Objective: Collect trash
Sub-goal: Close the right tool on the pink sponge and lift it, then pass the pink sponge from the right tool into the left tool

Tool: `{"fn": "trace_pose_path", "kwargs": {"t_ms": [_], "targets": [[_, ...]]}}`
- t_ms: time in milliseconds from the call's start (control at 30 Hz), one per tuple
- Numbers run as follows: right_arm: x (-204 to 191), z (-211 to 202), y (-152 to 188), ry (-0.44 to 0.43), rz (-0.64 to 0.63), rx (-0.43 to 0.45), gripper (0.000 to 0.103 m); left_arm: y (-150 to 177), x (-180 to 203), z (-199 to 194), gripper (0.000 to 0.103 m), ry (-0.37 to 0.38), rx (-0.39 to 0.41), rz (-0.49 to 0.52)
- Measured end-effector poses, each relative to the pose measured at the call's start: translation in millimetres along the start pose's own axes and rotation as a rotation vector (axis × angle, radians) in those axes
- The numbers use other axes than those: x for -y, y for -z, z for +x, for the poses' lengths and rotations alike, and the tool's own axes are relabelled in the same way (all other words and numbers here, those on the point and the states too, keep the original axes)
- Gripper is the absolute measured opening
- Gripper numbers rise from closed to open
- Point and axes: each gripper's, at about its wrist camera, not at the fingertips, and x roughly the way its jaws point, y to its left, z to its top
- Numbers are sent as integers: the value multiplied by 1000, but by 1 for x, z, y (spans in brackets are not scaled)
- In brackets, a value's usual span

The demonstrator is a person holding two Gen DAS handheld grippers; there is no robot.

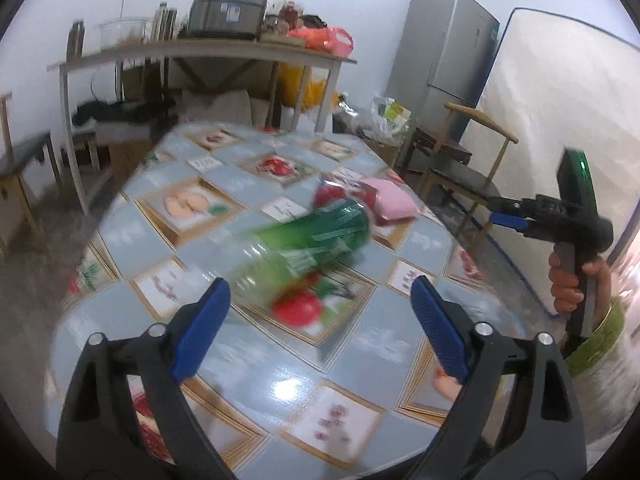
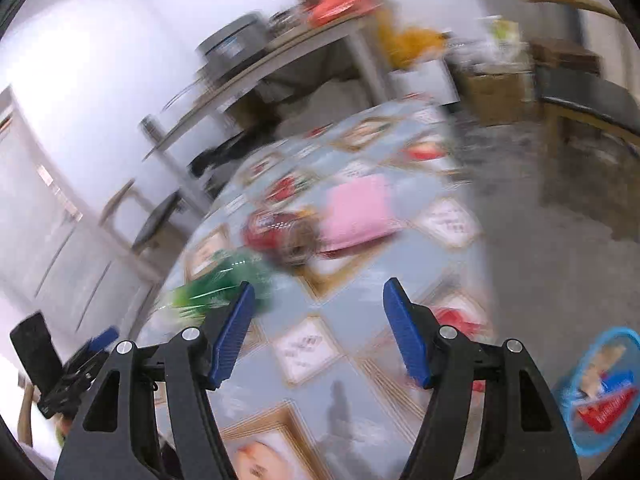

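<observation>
While both grippers gape empty, a blurred, clear bottle with green label, sideways on the table.

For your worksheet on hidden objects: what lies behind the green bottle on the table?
Behind the green bottle lie a red packet and a pink pack; the bottle covers the packet's near edge.

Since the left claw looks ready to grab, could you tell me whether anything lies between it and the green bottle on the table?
Nothing visible does. The left claw is open, and the green bottle lies just ahead on bare tablecloth.
</observation>
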Motion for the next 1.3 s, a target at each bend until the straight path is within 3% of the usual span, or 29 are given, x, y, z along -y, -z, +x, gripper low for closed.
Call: {"fn": "trace_pose_path", "kwargs": {"t_ms": [100, 267, 500, 633, 767, 1000, 1133, 1300], "targets": [[-29, 29, 1, -12, -26, -45, 65, -10, -21, 5, 88, -21, -28, -25], [-44, 49, 5, 18, -59, -77, 65, -18, -55, 12, 88, -3, -41, -100], [-37, 78, -27, 284, -184, -60, 65, -8, -76, 23, 88, 60, -44, -233], [-22, 103, -52, 351, -218, -95, 72, -4, -70, 23, 88, 71, -20, -253], [-5, 134, -76, 355, -179, -163, 78, -1, -60, 19, 88, 87, -2, -240], [24, 193, -96, 373, -88, -288, 79, 9, -32, 18, 88, 136, -33, -158], [42, 189, -91, 326, -1, -282, 67, 17, -19, 17, 88, 171, -55, -137], [50, 159, -75, 343, 15, -263, 63, 30, 0, 20, 88, 220, -98, -117]]}}
